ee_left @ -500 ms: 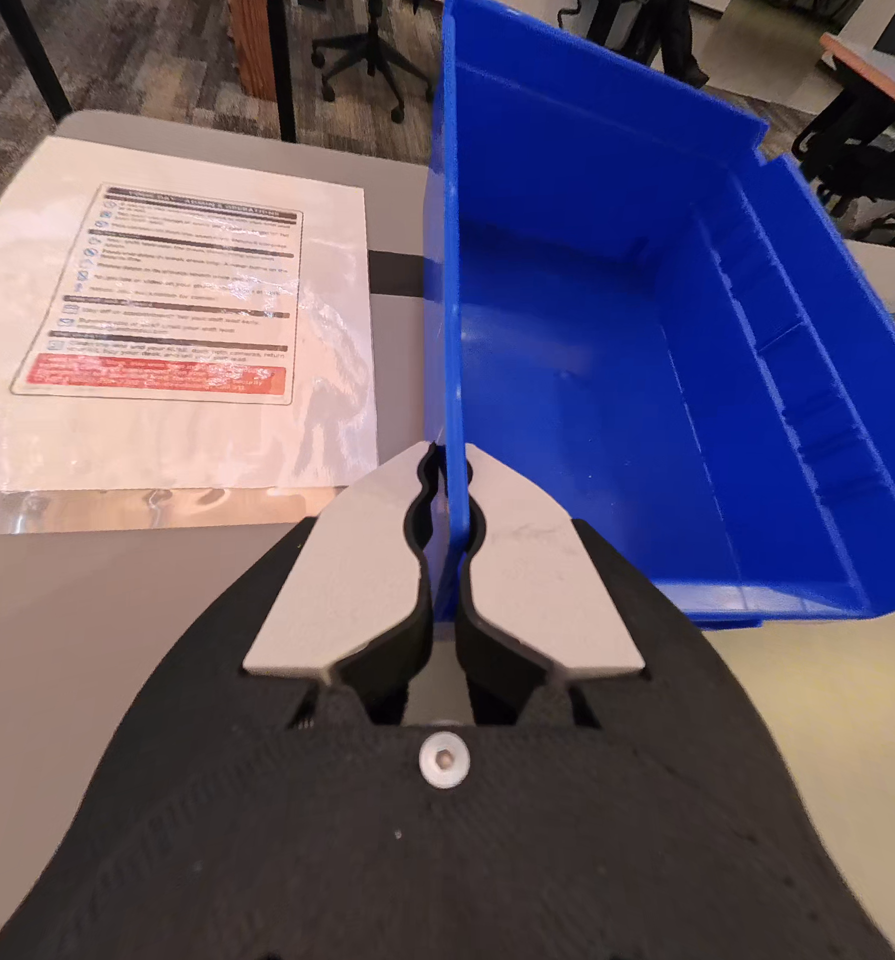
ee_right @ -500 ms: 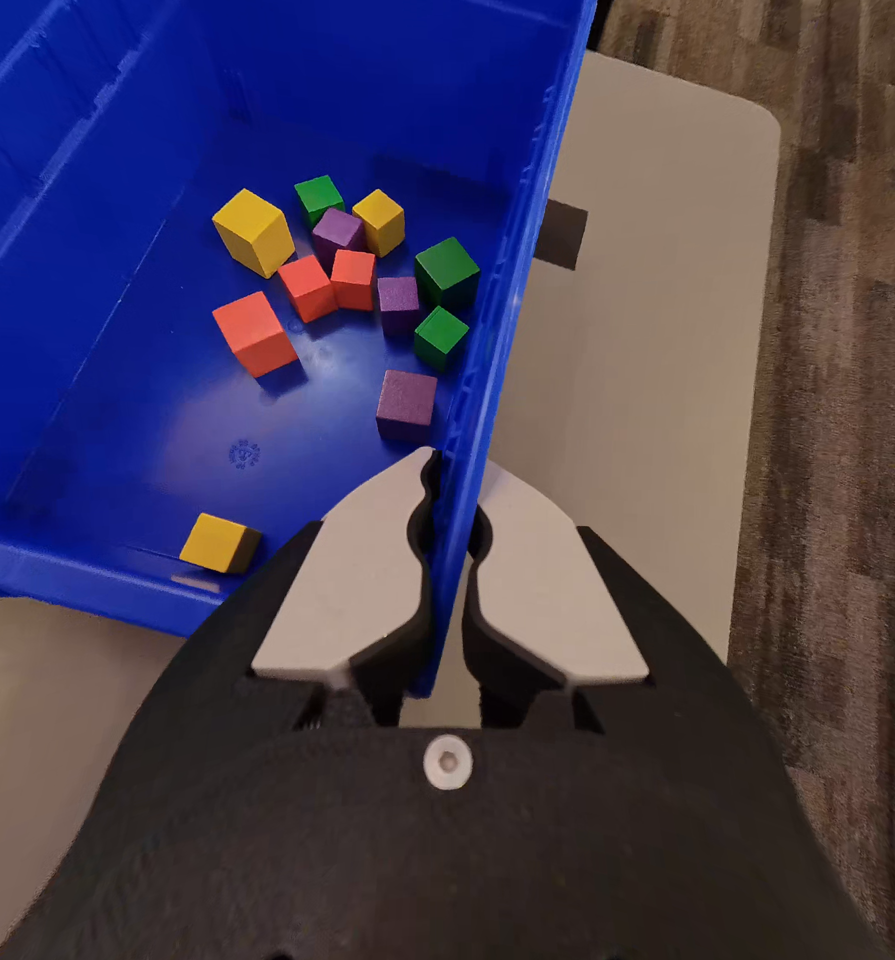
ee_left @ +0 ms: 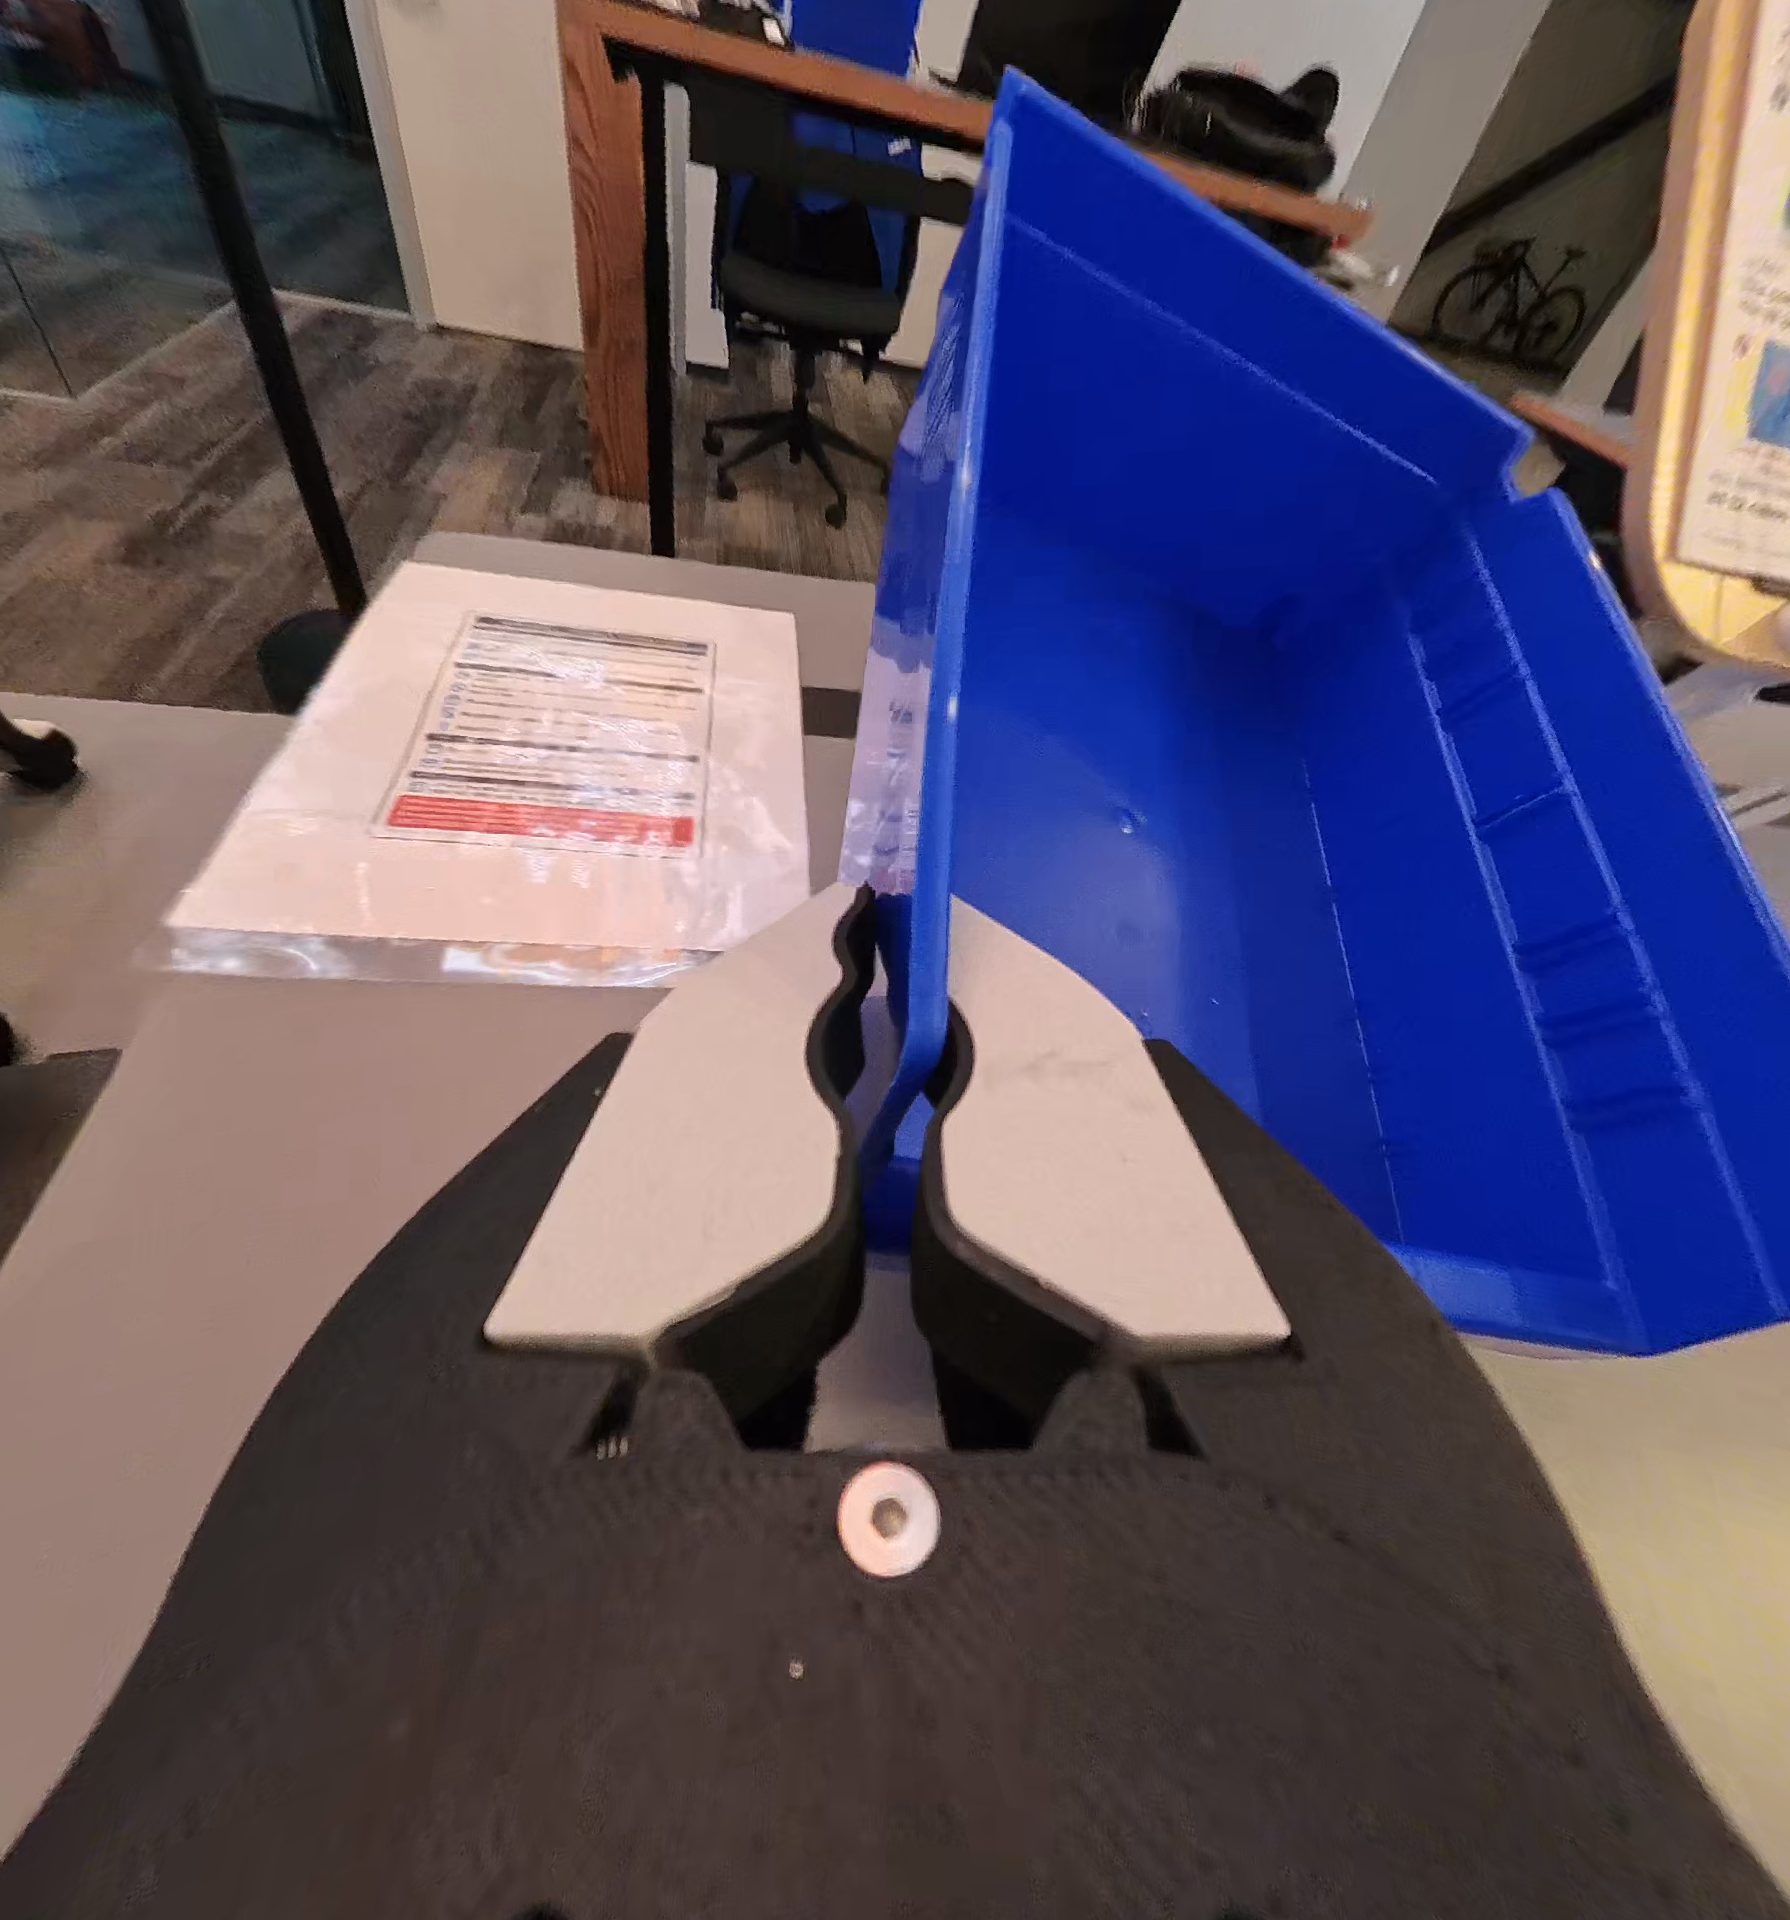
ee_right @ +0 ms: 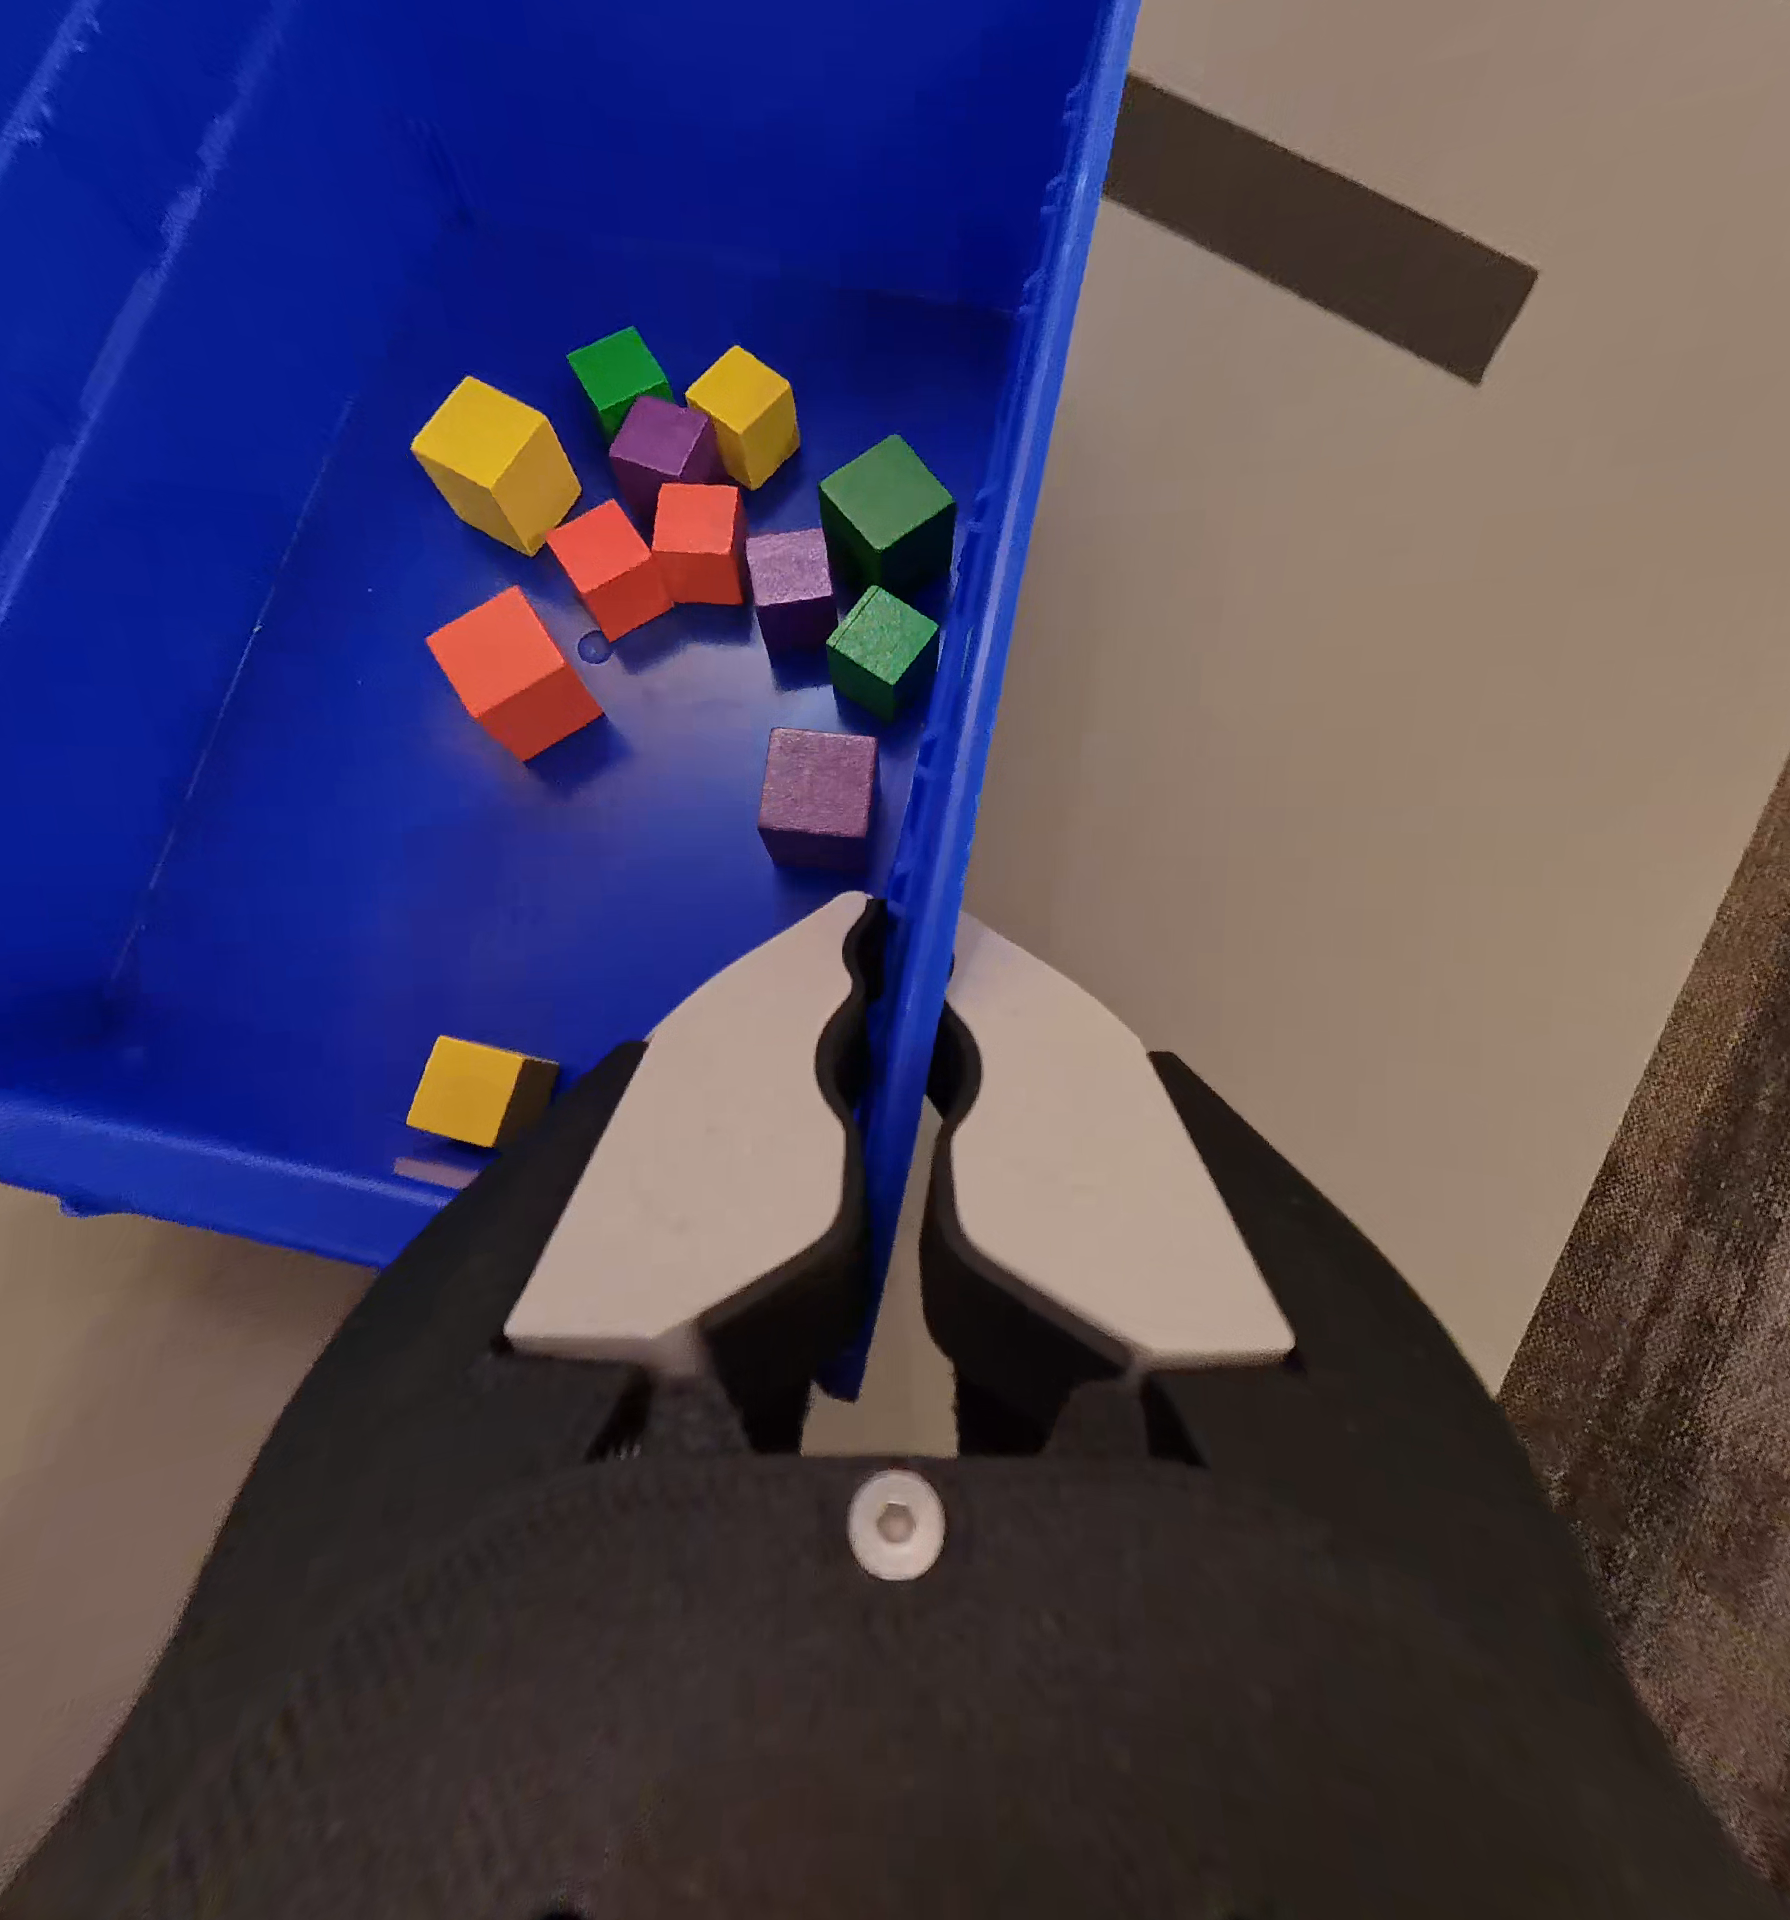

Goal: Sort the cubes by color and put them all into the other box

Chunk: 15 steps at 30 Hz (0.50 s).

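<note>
My left gripper [ee_left: 901, 925] is shut on the left wall of an empty blue box [ee_left: 1234, 831], which is tilted with that wall raised. My right gripper [ee_right: 906, 920] is shut on the right wall of a second blue box [ee_right: 247, 831] that holds the cubes. Loose on its floor lie yellow cubes [ee_right: 496, 462], orange cubes [ee_right: 512, 665], purple cubes [ee_right: 818, 790] and green cubes [ee_right: 886, 514], mixed in one cluster. One yellow cube [ee_right: 470, 1089] sits alone at the near wall, beside my right gripper.
A laminated sheet [ee_left: 517, 769] lies on the grey table left of the empty box. A black tape strip [ee_right: 1317, 229] marks the table right of the cube box. The table edge and carpet [ee_right: 1701, 1143] are at the right. An office chair [ee_left: 808, 301] stands behind. Spacing between my two grippers at the tips: around 85 centimeters.
The left gripper has tipped upward and the empty box has risen and tilted with it. The right view has drawn closer to the cube box; the cubes keep their places.
</note>
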### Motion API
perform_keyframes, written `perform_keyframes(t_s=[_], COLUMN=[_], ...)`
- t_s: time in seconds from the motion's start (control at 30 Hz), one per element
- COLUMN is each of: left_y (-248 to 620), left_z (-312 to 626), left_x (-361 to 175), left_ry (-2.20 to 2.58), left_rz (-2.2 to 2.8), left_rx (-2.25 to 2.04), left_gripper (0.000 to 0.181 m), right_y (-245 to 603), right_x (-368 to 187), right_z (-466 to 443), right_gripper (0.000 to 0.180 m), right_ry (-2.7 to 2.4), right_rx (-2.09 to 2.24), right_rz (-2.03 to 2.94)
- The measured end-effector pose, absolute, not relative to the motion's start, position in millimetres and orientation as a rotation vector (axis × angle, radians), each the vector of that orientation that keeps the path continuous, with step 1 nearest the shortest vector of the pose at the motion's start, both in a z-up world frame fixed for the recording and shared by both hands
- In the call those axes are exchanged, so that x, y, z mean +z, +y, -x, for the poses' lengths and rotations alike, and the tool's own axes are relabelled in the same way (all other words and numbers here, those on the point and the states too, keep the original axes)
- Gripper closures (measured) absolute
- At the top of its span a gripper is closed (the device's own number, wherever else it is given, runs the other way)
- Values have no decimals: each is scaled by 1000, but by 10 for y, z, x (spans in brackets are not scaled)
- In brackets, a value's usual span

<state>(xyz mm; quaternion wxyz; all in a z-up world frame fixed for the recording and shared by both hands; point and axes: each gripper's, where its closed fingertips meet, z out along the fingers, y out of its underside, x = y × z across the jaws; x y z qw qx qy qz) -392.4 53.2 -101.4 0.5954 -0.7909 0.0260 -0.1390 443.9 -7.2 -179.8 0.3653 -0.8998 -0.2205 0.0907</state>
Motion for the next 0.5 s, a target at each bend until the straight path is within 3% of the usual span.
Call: perform_keyframes(t_s=[0.27, 0.5], left_y=[107, -3], left_z=[4464, 4732], left_x=[-750, -739], left_ry=[-87, -153], left_rz=[1673, 1613], left_rx=[-310, -280], left_gripper=[176, 176], right_y=[-651, -908], right_x=[-1795, -1795], right_z=[-4269, -3584], right_gripper=[174, 175], right_ry=[-788, -954], right_rx=[323, 411], right_rz=[2283, 2252])
